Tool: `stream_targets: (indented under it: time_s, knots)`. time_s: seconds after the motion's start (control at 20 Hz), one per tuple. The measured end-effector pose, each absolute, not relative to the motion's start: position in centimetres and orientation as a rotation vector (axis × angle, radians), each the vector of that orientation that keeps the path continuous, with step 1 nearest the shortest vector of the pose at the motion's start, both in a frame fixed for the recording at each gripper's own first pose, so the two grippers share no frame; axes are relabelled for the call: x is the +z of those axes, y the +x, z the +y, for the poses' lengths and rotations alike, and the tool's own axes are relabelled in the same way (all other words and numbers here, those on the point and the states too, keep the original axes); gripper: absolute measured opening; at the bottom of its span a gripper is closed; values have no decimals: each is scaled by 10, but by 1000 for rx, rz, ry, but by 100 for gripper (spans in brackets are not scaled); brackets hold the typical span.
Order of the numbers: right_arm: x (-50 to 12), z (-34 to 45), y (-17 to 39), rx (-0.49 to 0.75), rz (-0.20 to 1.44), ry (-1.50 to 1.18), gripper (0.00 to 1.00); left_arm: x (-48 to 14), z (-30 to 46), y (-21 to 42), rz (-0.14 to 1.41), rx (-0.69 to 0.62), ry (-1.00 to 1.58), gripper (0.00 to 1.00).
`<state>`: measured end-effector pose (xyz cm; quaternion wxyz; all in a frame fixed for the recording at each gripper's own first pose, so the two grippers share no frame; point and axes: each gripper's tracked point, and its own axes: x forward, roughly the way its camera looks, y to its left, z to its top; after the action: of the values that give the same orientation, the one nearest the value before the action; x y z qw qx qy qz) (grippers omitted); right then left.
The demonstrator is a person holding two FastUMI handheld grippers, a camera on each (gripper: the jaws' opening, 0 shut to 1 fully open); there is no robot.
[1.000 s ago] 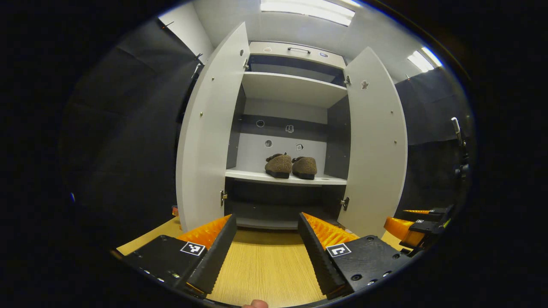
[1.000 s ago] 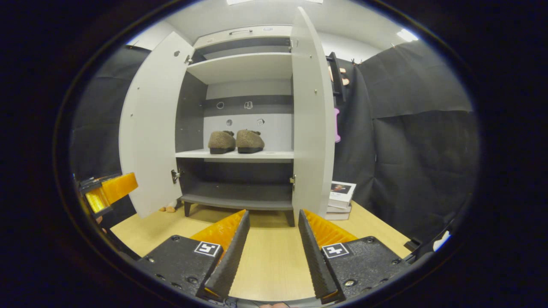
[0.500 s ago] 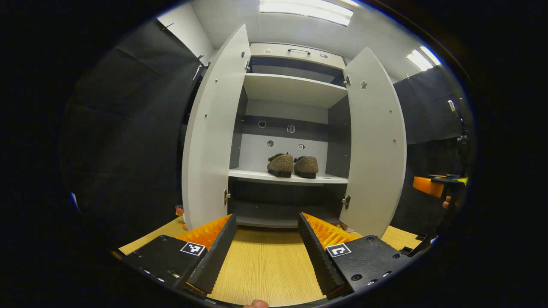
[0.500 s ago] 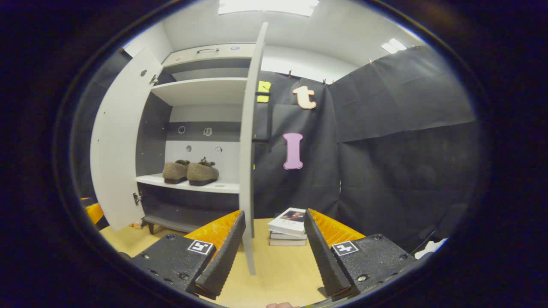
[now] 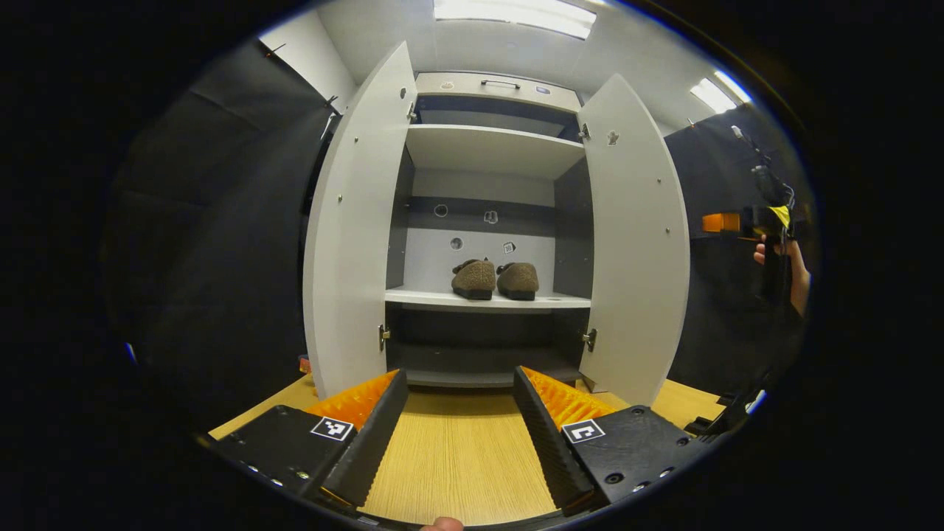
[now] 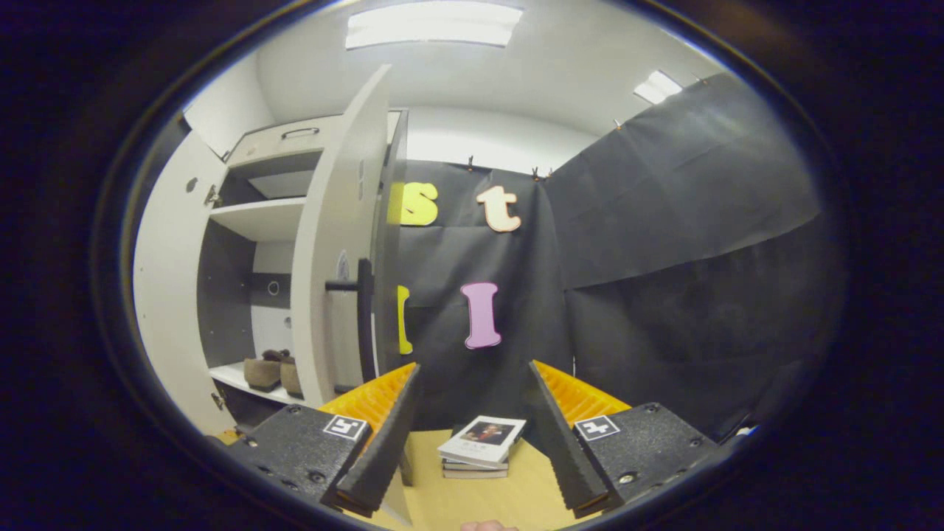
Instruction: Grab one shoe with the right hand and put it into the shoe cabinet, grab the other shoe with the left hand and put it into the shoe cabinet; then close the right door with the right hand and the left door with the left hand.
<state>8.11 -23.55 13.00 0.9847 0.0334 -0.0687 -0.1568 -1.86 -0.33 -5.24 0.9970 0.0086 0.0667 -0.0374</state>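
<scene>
Shoes (image 5: 495, 278) sat side by side on the cabinet (image 5: 490, 151) shelf, both doors open. We held the left gripper (image 5: 459, 435) and right gripper (image 6: 470, 435) gaping, empty; the right seemed just outside the right door (image 6: 333, 243).

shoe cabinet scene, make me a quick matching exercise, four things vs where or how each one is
Things:
1. shoes
2. stack of books
3. right door
4. left gripper

States:
A. on the wooden floor beside the cabinet
B. open, holding nothing
C. side by side on the middle shelf
D. swung open

Pairs: 1-C, 2-A, 3-D, 4-B
</scene>
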Motion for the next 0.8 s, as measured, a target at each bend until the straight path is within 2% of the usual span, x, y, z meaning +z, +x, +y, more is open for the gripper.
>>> stream_targets:
  time_s: [0.3,0.8]
  knots:
    - [156,-220,114,-245,-125,46,87,-55,-8,-21,138,-76,29,87]
    - [156,-211,116,-245,-110,4,84,-59,-11,-15,151,-83,-6,87]
